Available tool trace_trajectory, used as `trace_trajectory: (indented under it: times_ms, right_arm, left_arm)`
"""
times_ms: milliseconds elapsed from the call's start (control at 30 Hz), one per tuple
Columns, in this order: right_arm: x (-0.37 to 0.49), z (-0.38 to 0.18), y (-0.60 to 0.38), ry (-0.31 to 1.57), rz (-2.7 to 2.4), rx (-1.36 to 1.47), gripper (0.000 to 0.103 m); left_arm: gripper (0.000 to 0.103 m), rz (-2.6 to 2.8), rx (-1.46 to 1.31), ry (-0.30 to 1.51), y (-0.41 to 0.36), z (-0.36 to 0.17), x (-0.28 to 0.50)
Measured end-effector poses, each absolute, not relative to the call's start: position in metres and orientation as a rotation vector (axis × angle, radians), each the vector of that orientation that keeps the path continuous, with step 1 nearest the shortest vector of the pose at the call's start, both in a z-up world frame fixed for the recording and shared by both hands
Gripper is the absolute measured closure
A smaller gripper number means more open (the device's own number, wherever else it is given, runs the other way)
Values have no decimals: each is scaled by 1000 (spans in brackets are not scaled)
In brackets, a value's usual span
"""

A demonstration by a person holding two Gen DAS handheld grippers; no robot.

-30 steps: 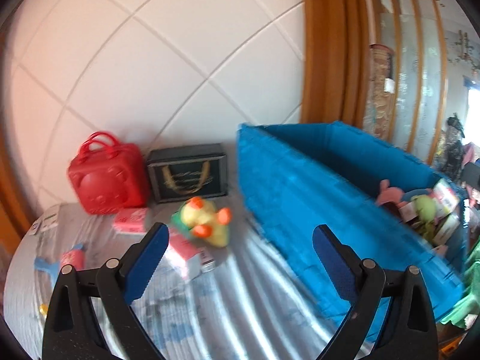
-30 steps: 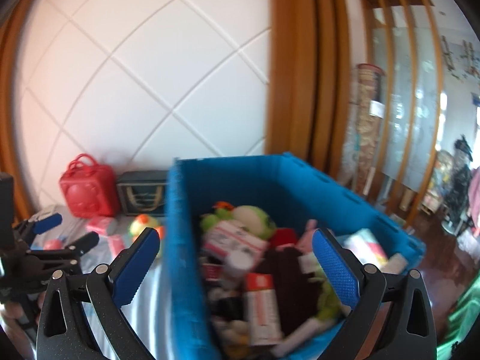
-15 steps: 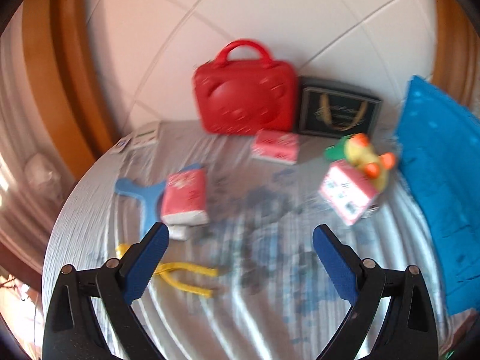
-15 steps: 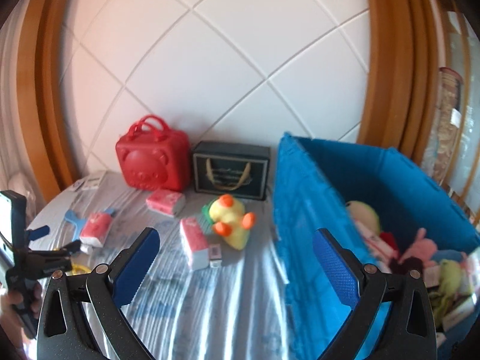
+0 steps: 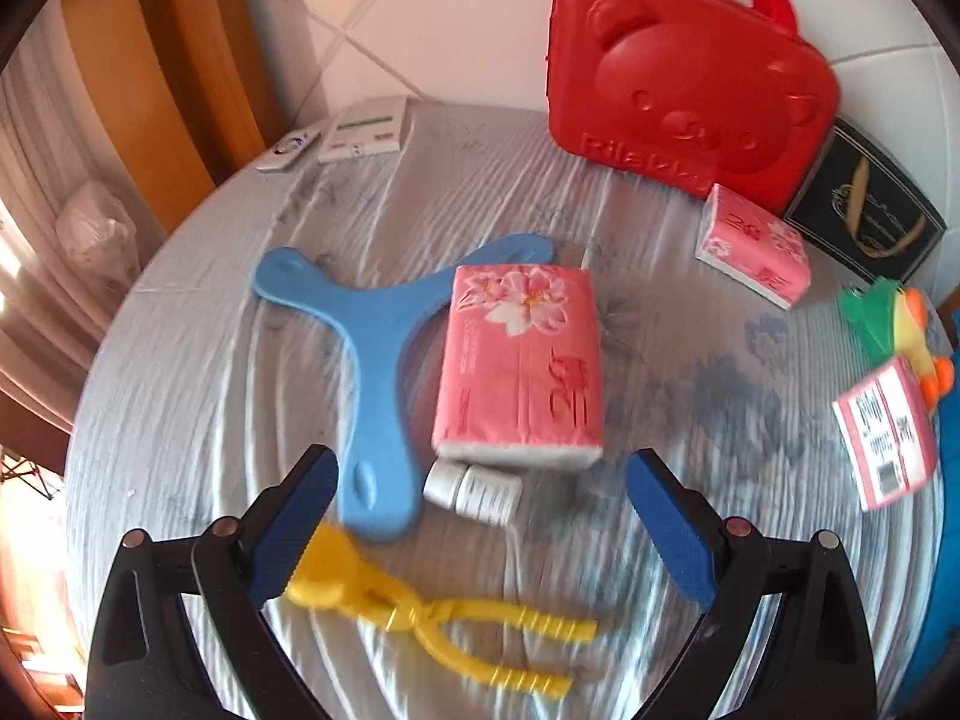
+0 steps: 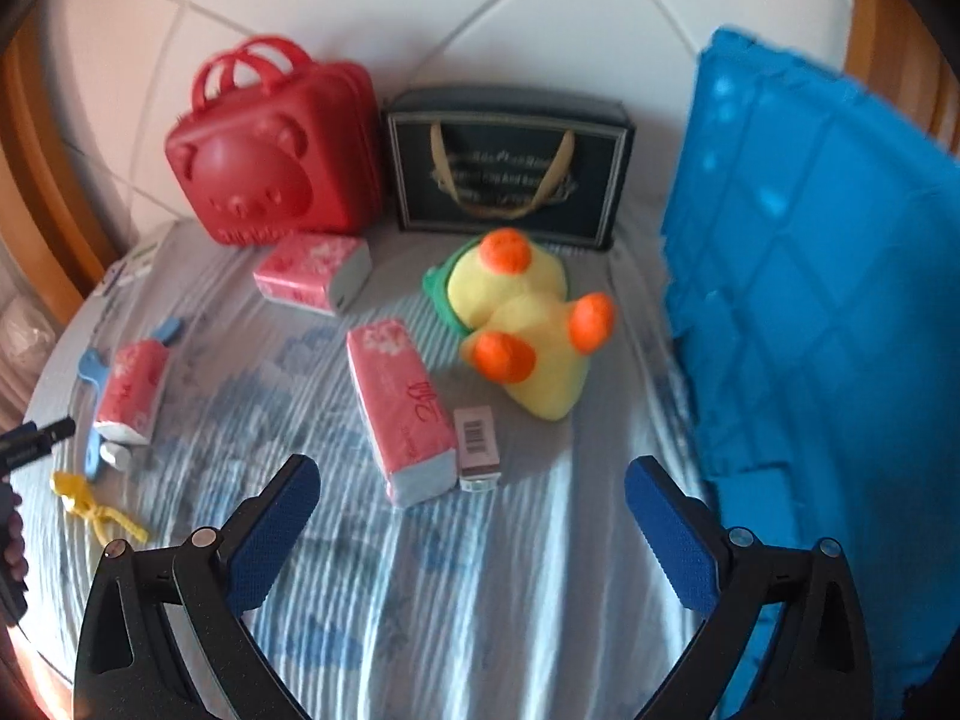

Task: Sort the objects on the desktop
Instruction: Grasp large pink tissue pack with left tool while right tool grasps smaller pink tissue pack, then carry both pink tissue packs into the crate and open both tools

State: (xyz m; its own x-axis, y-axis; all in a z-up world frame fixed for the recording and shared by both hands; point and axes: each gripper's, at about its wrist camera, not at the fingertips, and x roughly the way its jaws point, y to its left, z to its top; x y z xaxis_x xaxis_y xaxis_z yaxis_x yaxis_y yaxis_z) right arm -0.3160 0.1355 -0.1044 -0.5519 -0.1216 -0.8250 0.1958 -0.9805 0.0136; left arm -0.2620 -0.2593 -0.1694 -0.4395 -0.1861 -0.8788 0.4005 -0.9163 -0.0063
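My left gripper (image 5: 480, 516) is open and empty, low over the table's left side. Just ahead of it lie a pink tissue pack (image 5: 519, 360), a blue three-armed boomerang (image 5: 372, 354), a small white bottle (image 5: 471, 489) and a yellow clip tool (image 5: 432, 618). My right gripper (image 6: 471, 525) is open and empty above the striped cloth. Ahead of it lie another pink tissue pack (image 6: 402, 408), a small barcoded box (image 6: 477, 441) and a yellow plush duck (image 6: 528, 324). A third tissue pack (image 6: 312, 270) lies further back.
A red bear-face case (image 6: 276, 162) and a dark gift box (image 6: 510, 162) stand against the tiled wall. A tall blue crate (image 6: 810, 300) stands on the right. A remote (image 5: 288, 147) and a white card (image 5: 366, 129) lie at the far left edge.
Both grippers swung left away from the blue crate and dropped toward the table. The left one closed in on the tissue pack and boomerang; the right one on the duck and tissue pack.
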Motion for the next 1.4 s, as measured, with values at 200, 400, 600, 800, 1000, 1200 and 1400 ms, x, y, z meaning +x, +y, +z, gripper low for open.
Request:
trace_trajectory:
  times_ms: [200,400,600,800,1000,1200,1400]
  right_arm:
    - [-354,-148,111,140,-2509,1494,0]
    - [-381,-176,91,174,-2428,1533,0]
    - [-398,-207,84,169,-2386,1603,0]
    - [-388,-207,74,240,-2381,1561,56]
    - [-349,-172,83,175,-2429,1450,56]
    - [-284,-108,111,99,-2547,1281,56]
    - [-198,-27,154,62,-2687,1015,56]
  left_arm:
    - [5,-2321,1531,274,-268,-205,-327]
    - [5,-2233,1694,327,-267,-250,-355]
    - [15,-2267,1635,220,-251,-249,-344]
    - [15,-2350,1495,122,-221,-203,-299]
    - [15,-2443,1399,110,-190,-155,-251]
    - [15,-2561,1326,67,-151,-117,-202]
    - [15,-2712,1248,10,-100,-84,-156]
